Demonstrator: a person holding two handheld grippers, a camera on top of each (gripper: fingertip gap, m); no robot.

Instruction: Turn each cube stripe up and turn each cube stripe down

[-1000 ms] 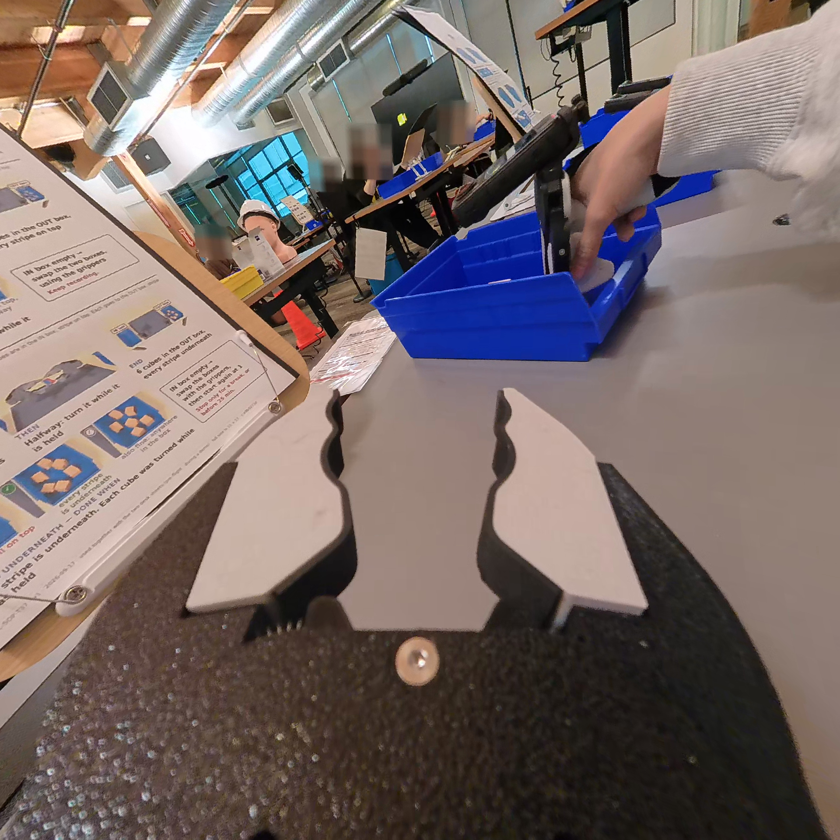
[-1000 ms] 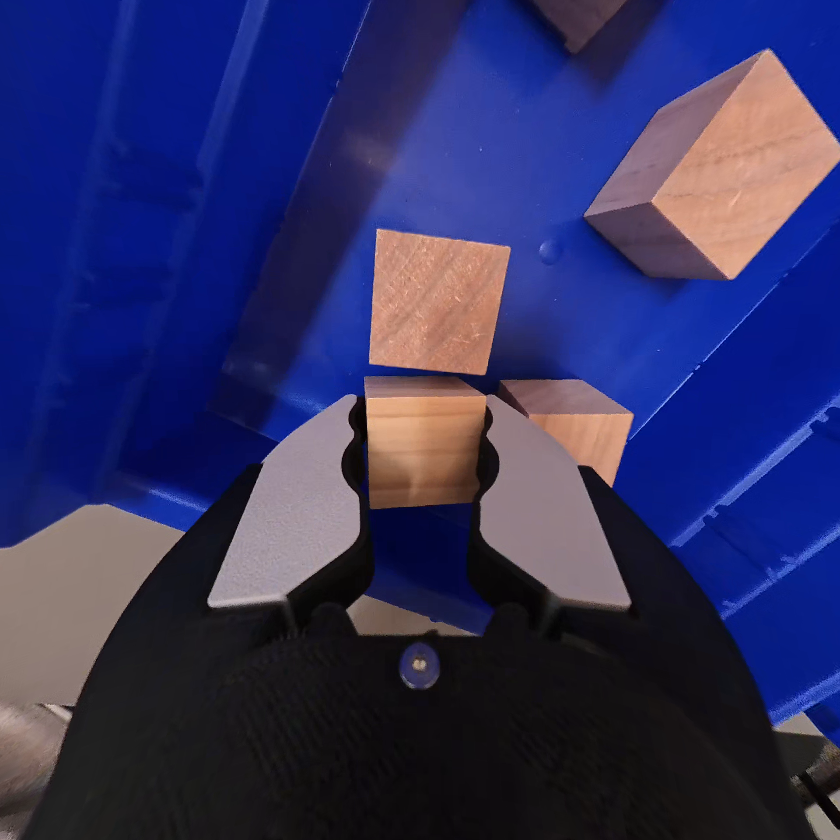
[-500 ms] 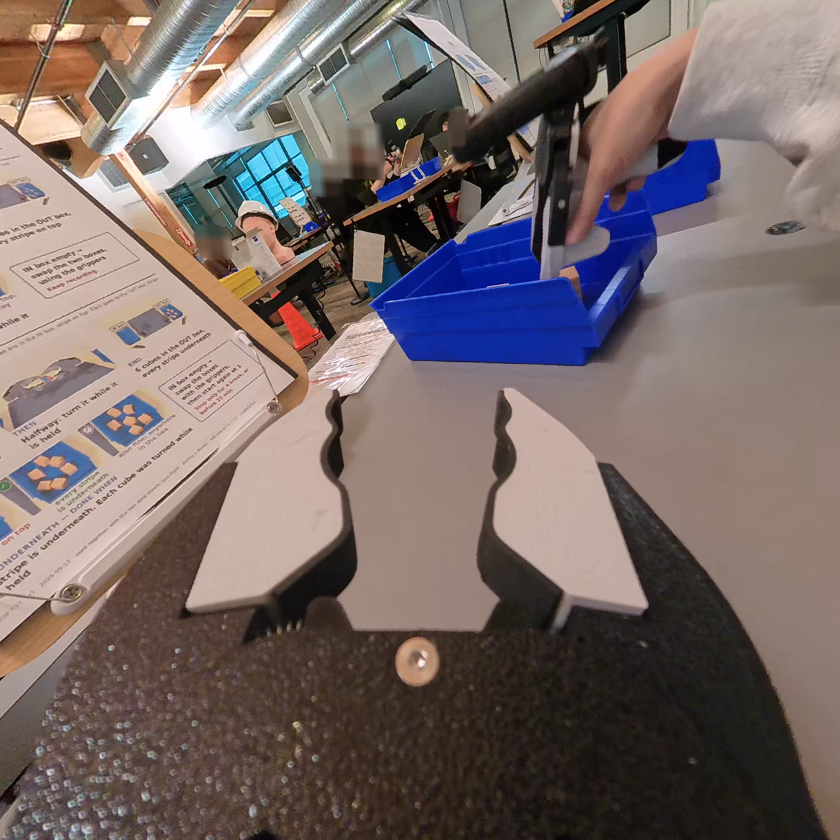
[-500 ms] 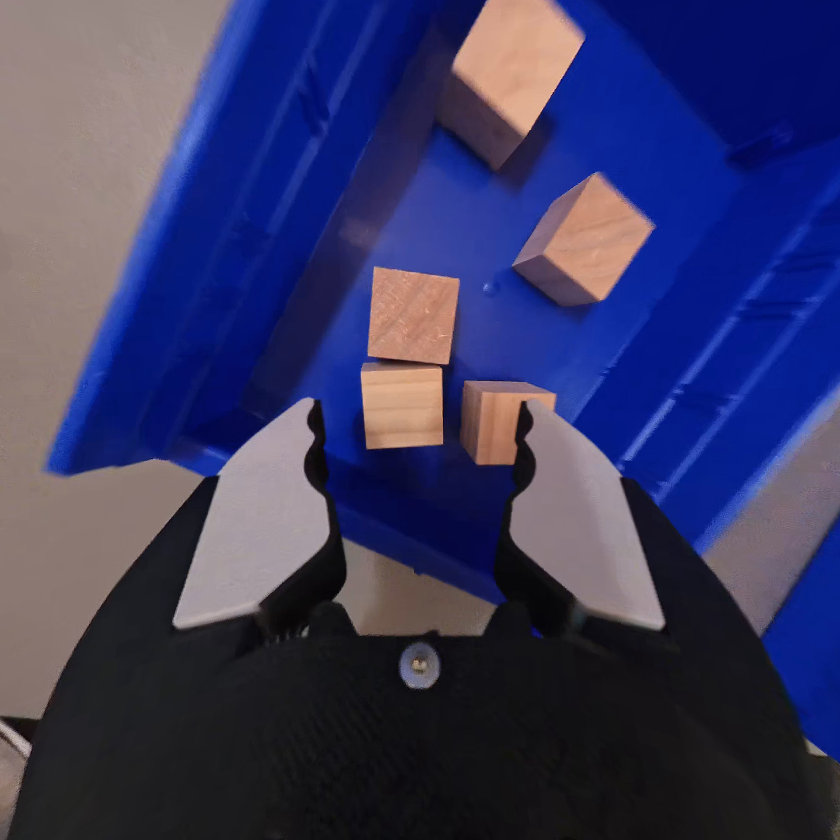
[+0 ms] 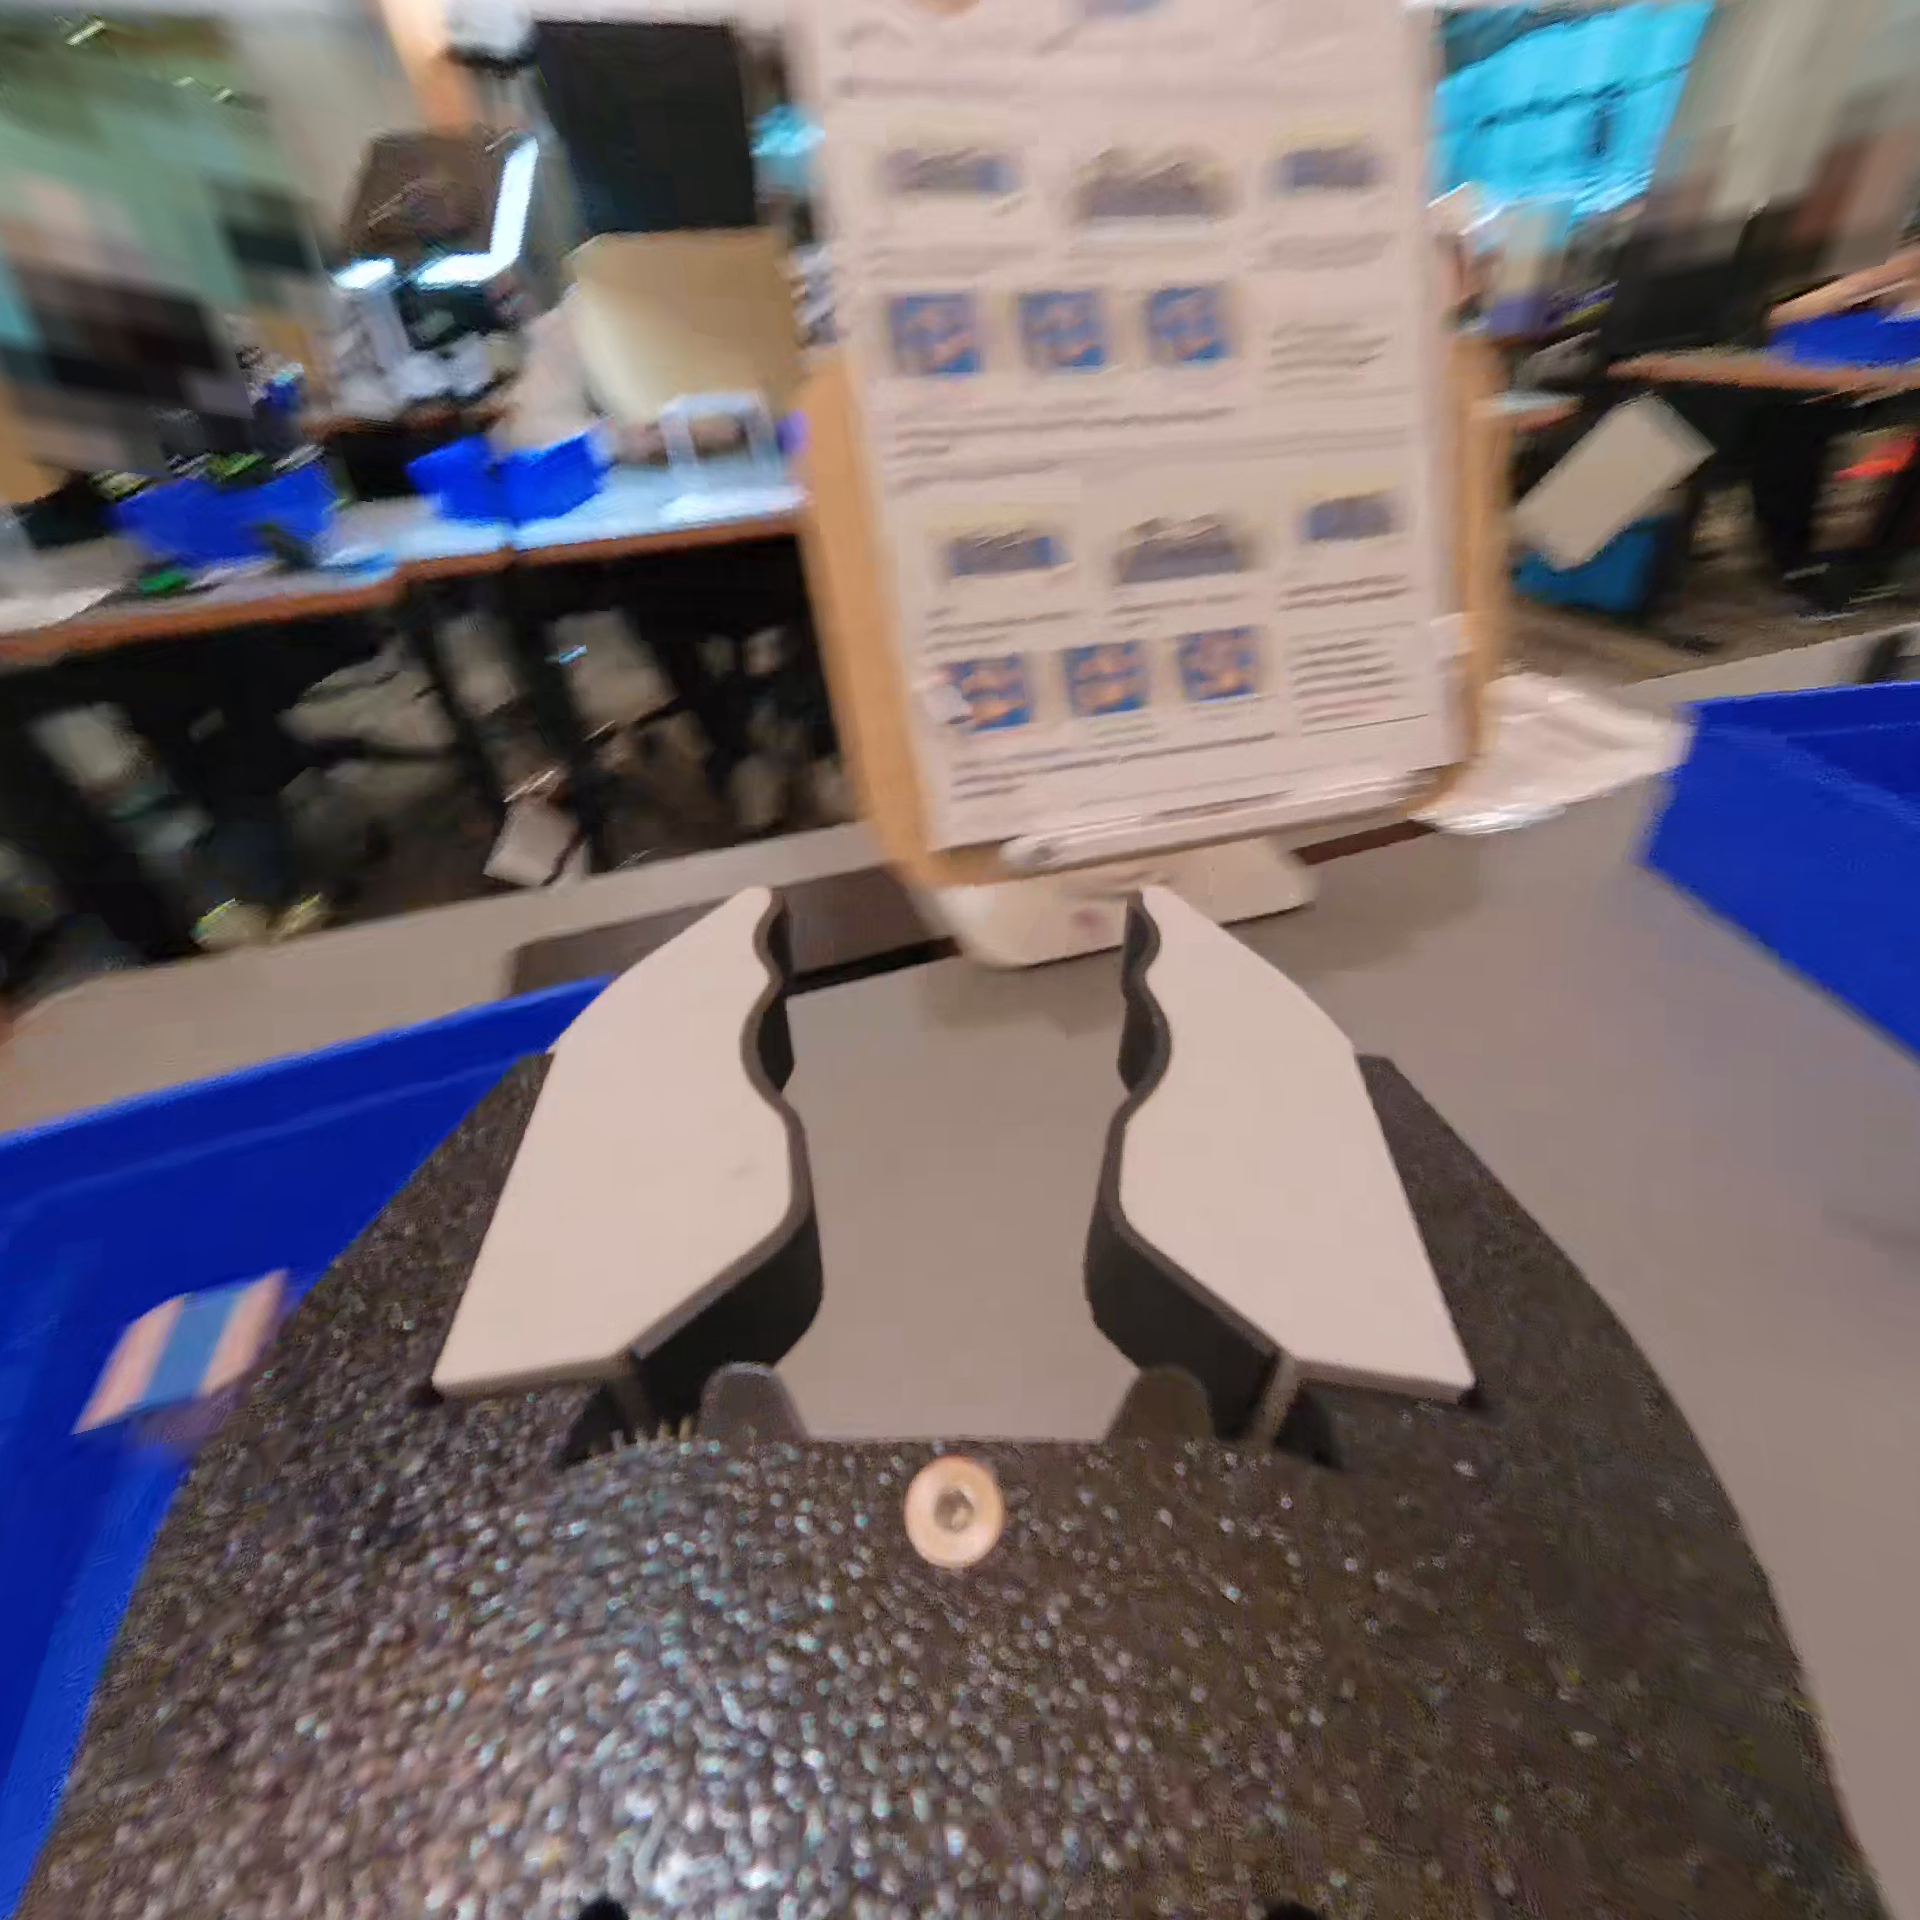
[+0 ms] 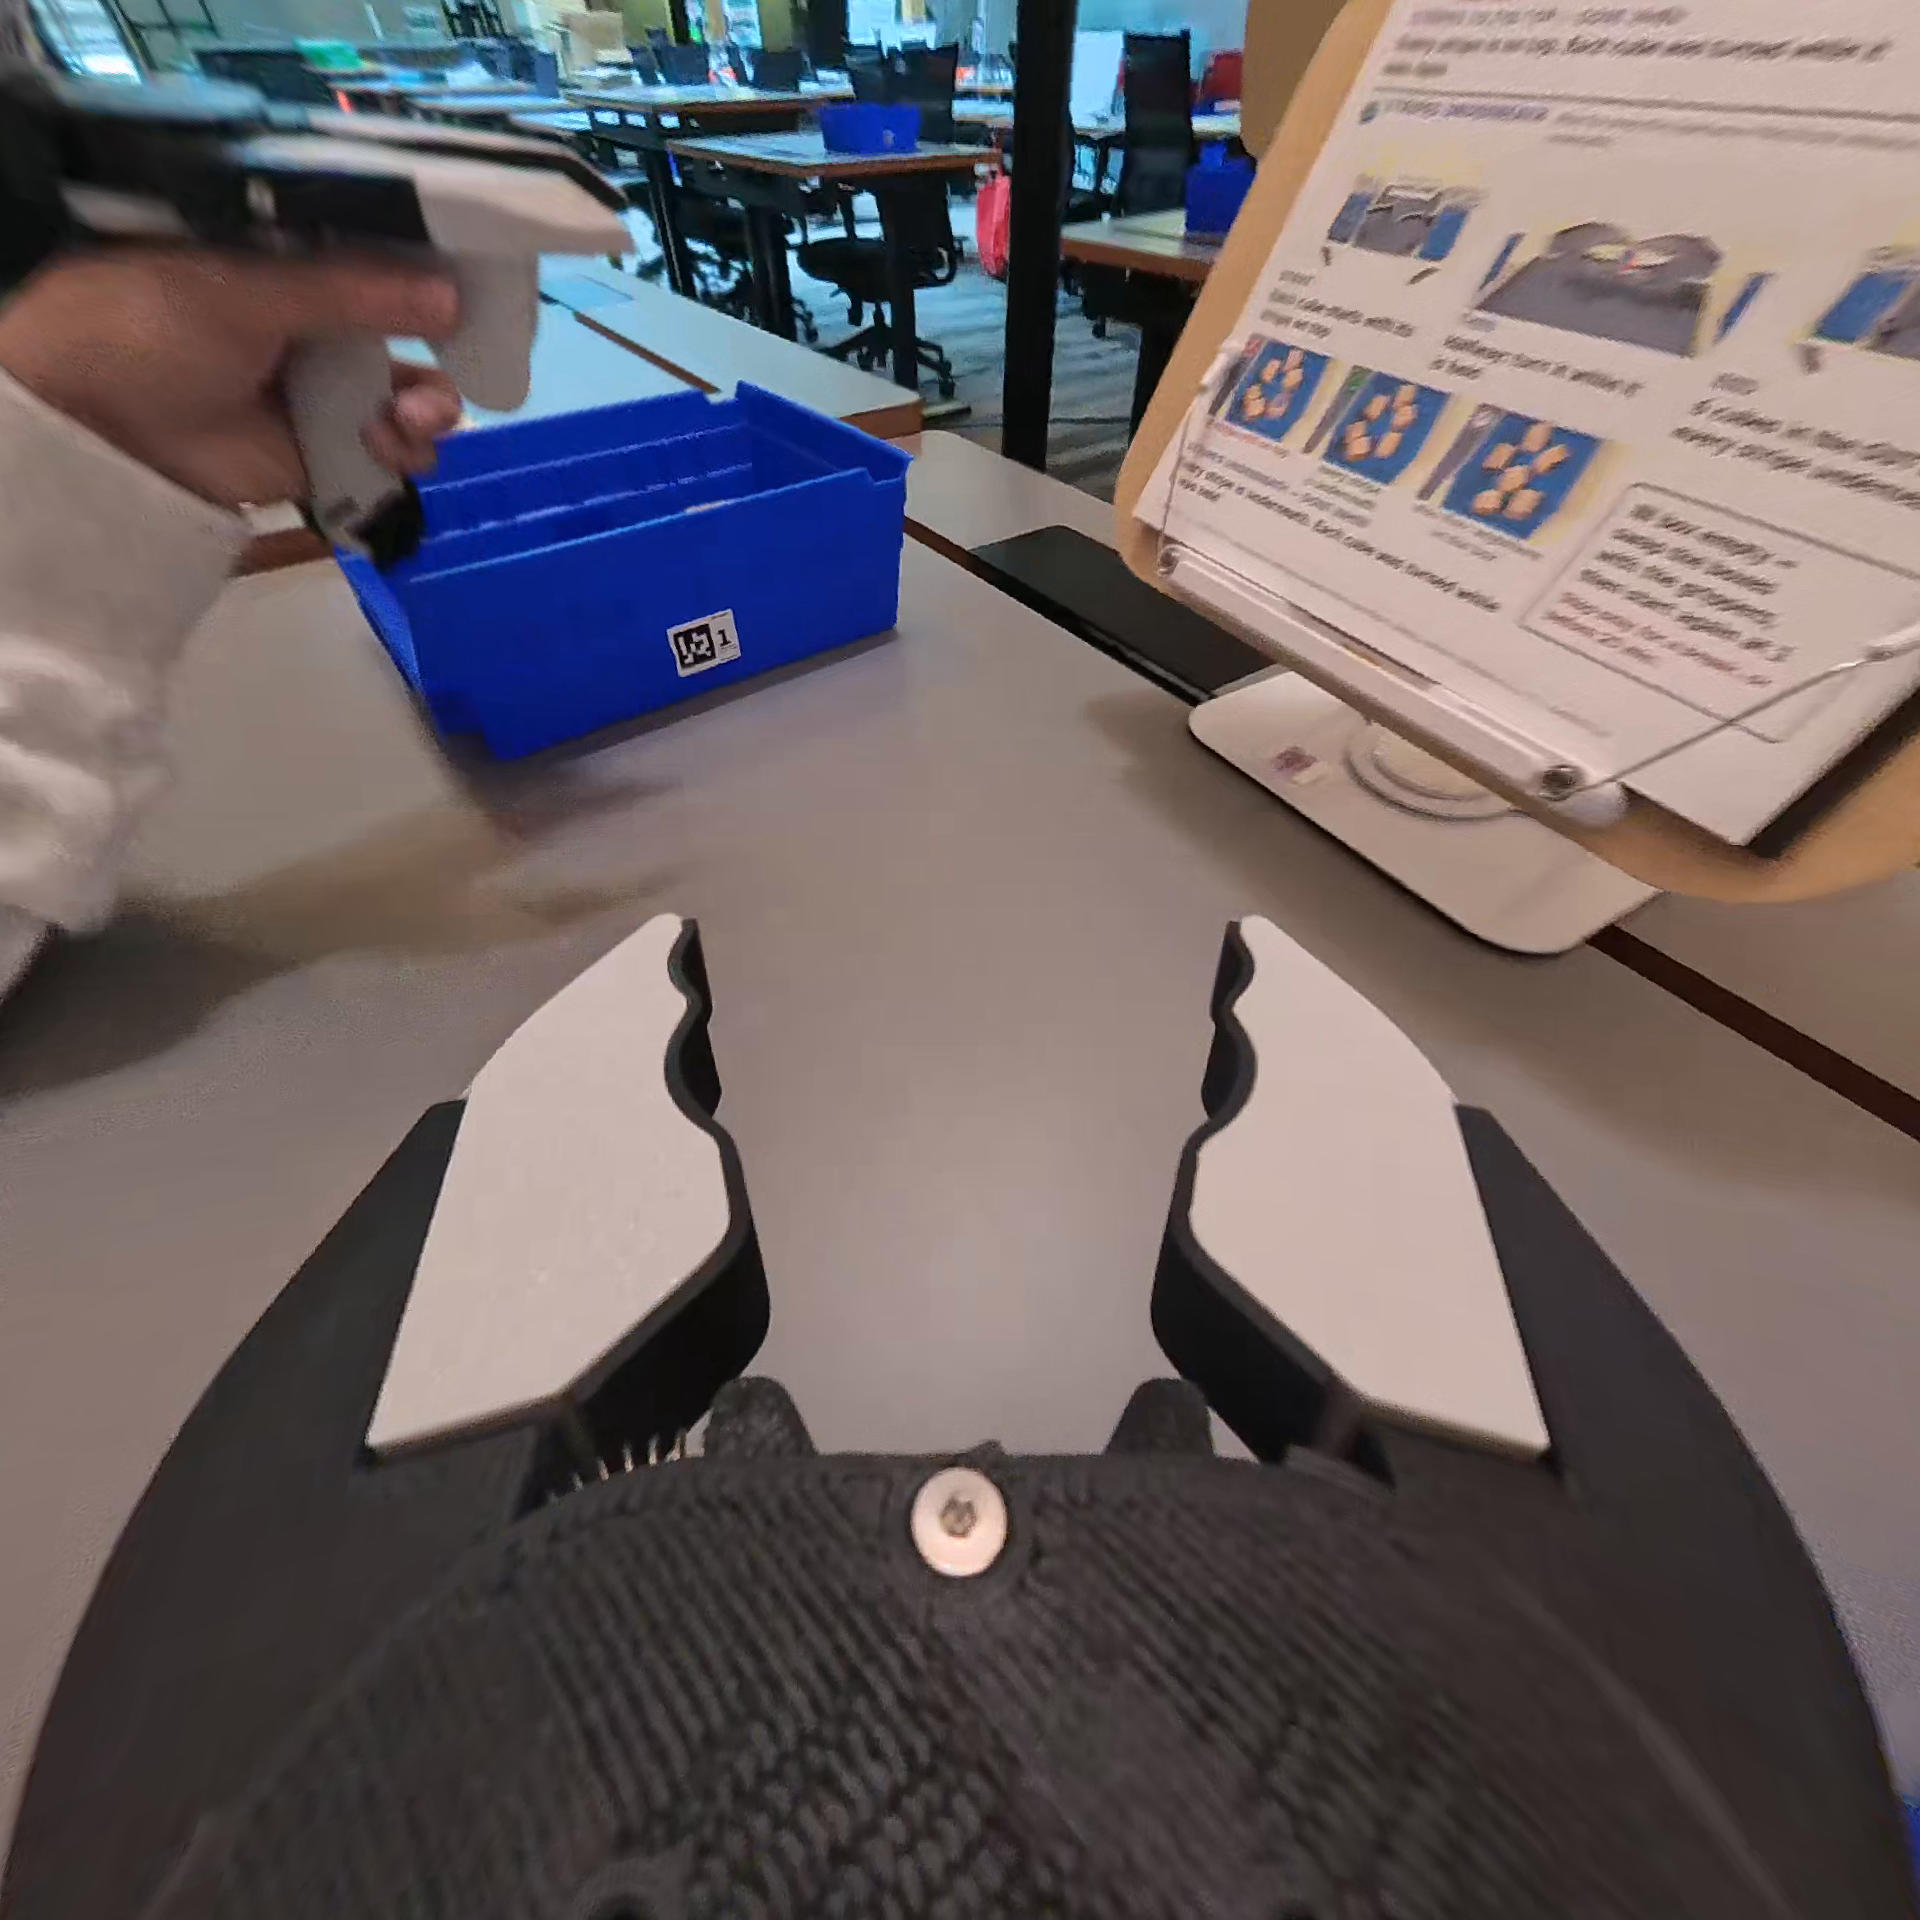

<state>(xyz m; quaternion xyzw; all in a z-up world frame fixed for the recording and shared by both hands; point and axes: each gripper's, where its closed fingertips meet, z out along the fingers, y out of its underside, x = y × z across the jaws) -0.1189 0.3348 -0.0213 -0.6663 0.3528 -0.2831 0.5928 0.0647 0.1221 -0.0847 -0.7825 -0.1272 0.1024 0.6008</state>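
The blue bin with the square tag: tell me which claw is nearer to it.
Left. The left claw hangs over the blue bin at its near-left corner. The right claw is out over the bare grey table, well short of the bin.

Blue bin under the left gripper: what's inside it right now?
In the left wrist view, one blue-striped cube lies stripe up in the blue bin. The open left gripper covers the rest of the interior.

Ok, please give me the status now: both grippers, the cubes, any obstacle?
Left gripper open, empty, at blue bin. Right gripper open, empty, above bare table. One striped cube in the bin, stripe up. Instruction board stands clear; no obstacle.
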